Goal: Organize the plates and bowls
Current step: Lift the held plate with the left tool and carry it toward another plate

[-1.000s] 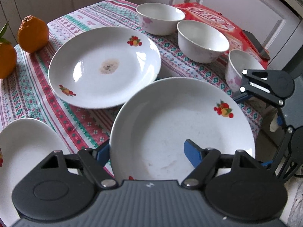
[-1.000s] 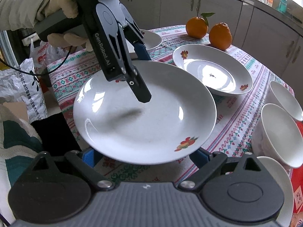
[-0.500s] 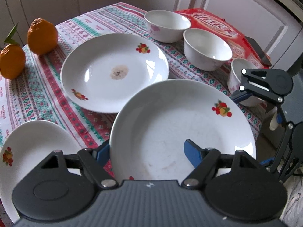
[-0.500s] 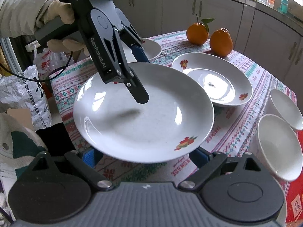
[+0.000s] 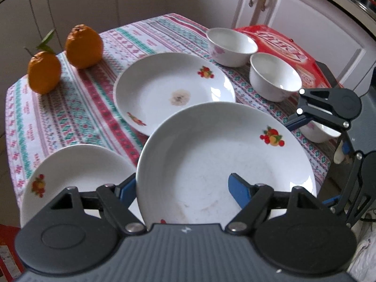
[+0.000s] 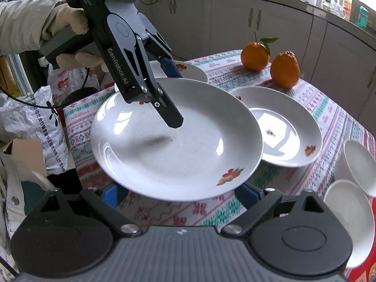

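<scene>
Gripped between the fingers of the left gripper, a white plate with a fruit motif hung in the air above the near edge of the table, one finger pressed on its inner face and the other reaching beneath the rim. From the left wrist view, the same plate filled the foreground, its rim caught between the blue pads. Farther right in that view, the right gripper hovered beside the plate with its fingers spread and nothing between them; in its own view the plate sat above and ahead of its parted fingers. A gloved hand held the left gripper's handle. On the patterned tablecloth lay a second plate bearing a brown stain at its centre, partly overlapped in view by the lifted one, and a third plate at the near left edge. Two white bowls stood beyond, next to a red package, with a third bowl partly hidden behind the right gripper. Two oranges rested at the table's far left corner.
</scene>
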